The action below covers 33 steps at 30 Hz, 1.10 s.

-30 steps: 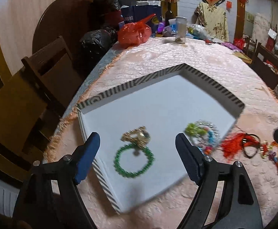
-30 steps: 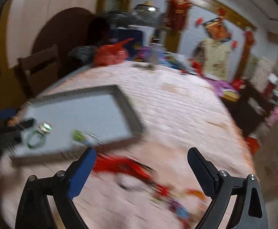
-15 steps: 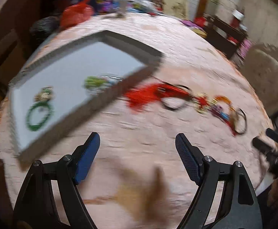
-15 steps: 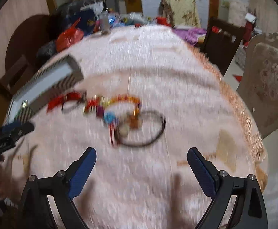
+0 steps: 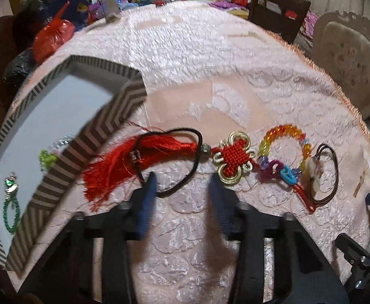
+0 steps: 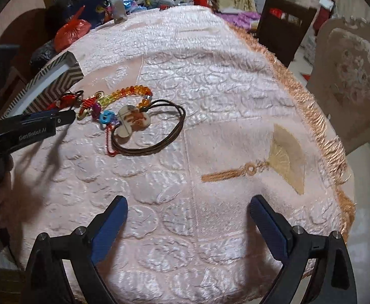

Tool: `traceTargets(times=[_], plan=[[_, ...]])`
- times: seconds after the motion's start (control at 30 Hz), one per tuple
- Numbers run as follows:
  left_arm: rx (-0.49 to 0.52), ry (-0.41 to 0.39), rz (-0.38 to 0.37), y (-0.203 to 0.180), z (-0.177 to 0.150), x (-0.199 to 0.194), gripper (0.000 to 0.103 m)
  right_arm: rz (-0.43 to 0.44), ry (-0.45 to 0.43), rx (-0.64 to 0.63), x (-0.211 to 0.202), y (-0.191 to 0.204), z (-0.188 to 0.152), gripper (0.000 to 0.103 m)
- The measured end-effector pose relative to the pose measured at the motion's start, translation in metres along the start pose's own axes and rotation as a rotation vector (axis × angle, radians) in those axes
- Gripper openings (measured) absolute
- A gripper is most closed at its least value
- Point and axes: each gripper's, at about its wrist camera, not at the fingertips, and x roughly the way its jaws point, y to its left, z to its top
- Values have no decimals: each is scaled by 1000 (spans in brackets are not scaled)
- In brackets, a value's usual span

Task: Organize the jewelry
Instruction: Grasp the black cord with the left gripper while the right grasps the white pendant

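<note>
Left wrist view: the left gripper (image 5: pixel 182 192) hangs spread over the black cord loop (image 5: pixel 171 162) lying across the red tasselled knot charm (image 5: pixel 233 160), just outside the striped cardboard tray (image 5: pixel 88 149) — judged an approach; next, lower and pinch.

Right wrist view: the right gripper (image 6: pixel 187 225) is spread, empty, well short of the brown cord bracelet (image 6: pixel 154 131).

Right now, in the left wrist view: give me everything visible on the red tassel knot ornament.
The red tassel knot ornament lies flat on the pink tablecloth, outside the striped tray. A woven red knot edged with gold cord loops joins, through a small metal bead, to a long red thread tassel fanned leftward toward the tray wall. A black cord loop crosses it. The left gripper is over the loop, open, not gripping.
</note>
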Motion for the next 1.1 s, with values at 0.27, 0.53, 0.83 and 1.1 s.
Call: traceTargets(times=[0.27,0.53,0.83,1.1], plan=[[-30,-5,-69,8,-26,-16,3,94,-79,84,-7,-18,18,98],[-58,-27,-170,14,-67,-40,3,56,-43,-12,22,-7,60,53],[-96,-60,-230,25,-74,-41,4,50,-133,-145,35,5,69,41],[-116,-72,-233,28,-77,-42,4,161,-182,-82,12,6,62,46]])
